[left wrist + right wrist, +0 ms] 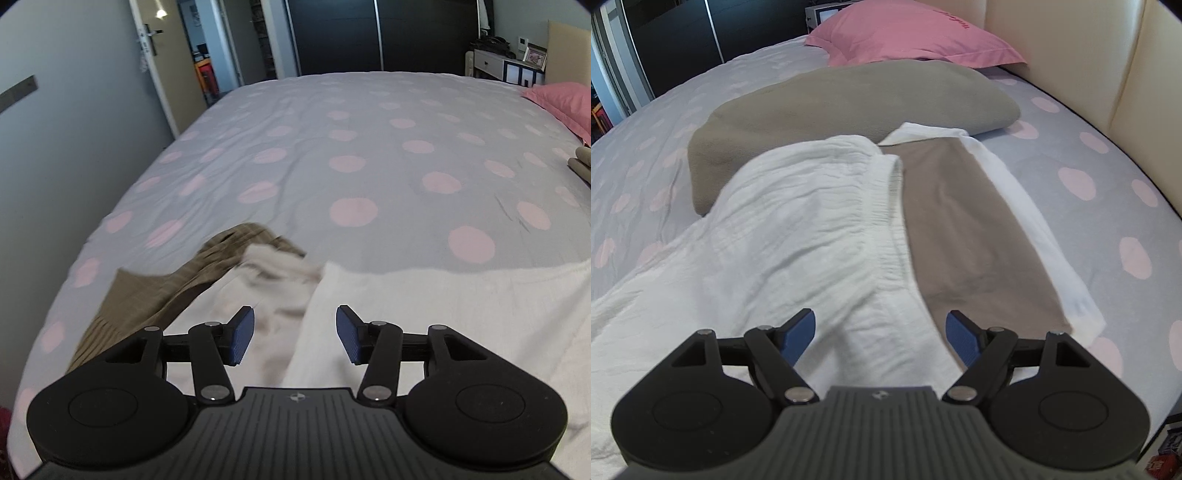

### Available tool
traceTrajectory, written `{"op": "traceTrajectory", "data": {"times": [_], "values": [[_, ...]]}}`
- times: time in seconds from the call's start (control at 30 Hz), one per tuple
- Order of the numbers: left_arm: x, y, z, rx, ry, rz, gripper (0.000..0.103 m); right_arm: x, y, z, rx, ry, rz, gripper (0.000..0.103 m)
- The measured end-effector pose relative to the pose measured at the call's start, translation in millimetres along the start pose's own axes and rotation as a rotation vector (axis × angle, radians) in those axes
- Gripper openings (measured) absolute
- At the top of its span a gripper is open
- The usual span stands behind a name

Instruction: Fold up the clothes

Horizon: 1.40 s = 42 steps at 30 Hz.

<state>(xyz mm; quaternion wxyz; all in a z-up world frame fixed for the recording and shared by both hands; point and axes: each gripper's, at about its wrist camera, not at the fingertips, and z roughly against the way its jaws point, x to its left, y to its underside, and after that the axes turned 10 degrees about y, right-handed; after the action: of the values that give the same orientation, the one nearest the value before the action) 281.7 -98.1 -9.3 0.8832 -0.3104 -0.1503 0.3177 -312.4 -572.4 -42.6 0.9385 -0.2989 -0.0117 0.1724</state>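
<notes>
White garment [798,229] lies crumpled on the bed [332,122], stretching left to right under both my grippers, its elastic hem over a taupe piece [967,236]. My right gripper [881,339] hangs spread and empty near that hem; my left gripper [295,334], also spread and empty, is over the far end beside a brown garment [155,291]. Open bedspread lies beyond.

Brown garment [155,291] motion-blurred; white garment [798,229] cut off by left edge.
</notes>
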Motion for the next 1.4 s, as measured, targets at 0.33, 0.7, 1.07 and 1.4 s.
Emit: {"op": "traceTrajectory", "data": {"times": [0.33,0.7,1.07,1.4], "values": [[-12,-23,-99,0.074,0.002,-0.019,0.041,45,-24,4,-0.039,-0.070,0.043,0.084],[-6,-31,-93,-0.038,-0.055,-0.075,0.004,57,-28,-12,-0.036,-0.010,0.095,0.085],[-5,-59,-103,-0.027,-0.128,-0.105,0.016,46,-32,-18,-0.016,-0.012,0.050,0.085],[-21,-25,-37,-0.055,-0.063,-0.151,0.033,29,-31,-4,-0.013,-0.064,0.023,0.085]]}}
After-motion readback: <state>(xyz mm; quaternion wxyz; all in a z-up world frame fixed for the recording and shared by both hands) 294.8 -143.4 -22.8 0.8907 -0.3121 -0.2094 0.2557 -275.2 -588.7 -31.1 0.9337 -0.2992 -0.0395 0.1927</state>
